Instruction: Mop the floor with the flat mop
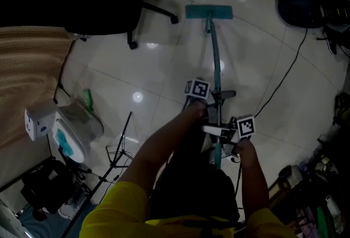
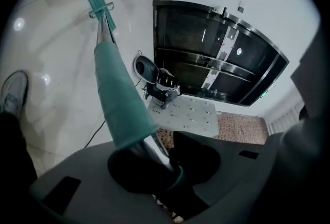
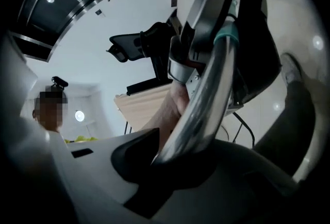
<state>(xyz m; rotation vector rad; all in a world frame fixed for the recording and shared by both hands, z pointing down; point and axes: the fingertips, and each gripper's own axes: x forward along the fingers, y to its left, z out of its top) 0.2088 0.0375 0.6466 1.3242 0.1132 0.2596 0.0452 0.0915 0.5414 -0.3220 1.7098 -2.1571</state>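
Steel mop pole (image 1: 215,51) | left gripper (image 1: 214,96) and right gripper (image 1: 220,131) both clamped on it | likely stiff, light, slick; I'd hold the teal sleeve (image 2: 121,99) just ahead.

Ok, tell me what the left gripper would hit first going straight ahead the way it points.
The left gripper clamps the teal-sleeved silver mop pole. Past that, likely the black equipment by the pale perforated board; depth is unclear.
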